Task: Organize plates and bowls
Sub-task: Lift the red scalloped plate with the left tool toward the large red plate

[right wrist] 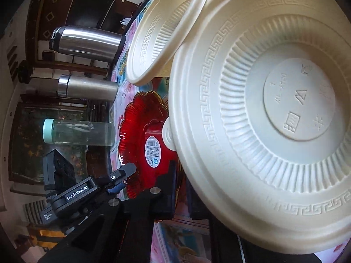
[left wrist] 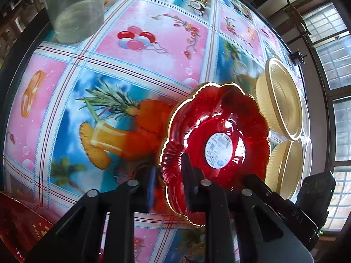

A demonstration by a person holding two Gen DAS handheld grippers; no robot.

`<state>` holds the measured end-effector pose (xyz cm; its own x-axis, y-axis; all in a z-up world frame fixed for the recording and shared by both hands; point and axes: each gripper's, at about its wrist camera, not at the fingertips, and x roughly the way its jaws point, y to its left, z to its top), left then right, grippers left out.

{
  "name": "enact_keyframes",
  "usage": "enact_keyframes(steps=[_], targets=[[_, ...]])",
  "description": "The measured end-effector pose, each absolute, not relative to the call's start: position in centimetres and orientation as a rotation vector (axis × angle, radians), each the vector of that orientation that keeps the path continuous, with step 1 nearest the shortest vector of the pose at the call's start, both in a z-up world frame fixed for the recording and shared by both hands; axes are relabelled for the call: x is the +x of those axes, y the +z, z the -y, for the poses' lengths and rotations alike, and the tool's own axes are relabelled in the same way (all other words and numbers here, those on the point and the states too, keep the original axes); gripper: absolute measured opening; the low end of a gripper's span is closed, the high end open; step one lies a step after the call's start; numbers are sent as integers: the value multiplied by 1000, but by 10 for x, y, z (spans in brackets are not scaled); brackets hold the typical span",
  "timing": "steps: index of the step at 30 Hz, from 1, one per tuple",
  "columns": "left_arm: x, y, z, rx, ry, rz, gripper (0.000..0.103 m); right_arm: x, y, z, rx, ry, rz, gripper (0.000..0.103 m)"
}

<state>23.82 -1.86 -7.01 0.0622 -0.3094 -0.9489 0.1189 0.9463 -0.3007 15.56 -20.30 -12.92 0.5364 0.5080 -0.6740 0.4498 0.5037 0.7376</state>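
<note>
The left hand-held gripper [left wrist: 170, 188] is clamped on the near rim of the red plate [left wrist: 219, 131], one finger inside the dish and one outside it, with the plate tilted above the table [left wrist: 142, 22] and its patterned cloth. At three o'clock of the red plate, two cream bowls [left wrist: 283, 103] lie close together. In the right wrist view, the right hand-held gripper [right wrist: 182, 188] is closed on the rim of a cream bowl [right wrist: 274, 114] that fills the frame, with a second cream bowl [right wrist: 162, 32] at eleven o'clock. Two steel flasks [right wrist: 87, 41] and a clear bottle [right wrist: 79, 132] stand beyond the red plate.
</note>
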Motion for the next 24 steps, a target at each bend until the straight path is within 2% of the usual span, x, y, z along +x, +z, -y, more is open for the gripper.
enact_keyframes(steps=[14, 24], targets=[[196, -60, 3, -180, -226, -1403, 12, 157, -124, 197, 1034, 23, -1056, 7], [134, -12, -38, -275, -264, -1215, 12, 151, -107, 188, 991, 78, -998, 7]])
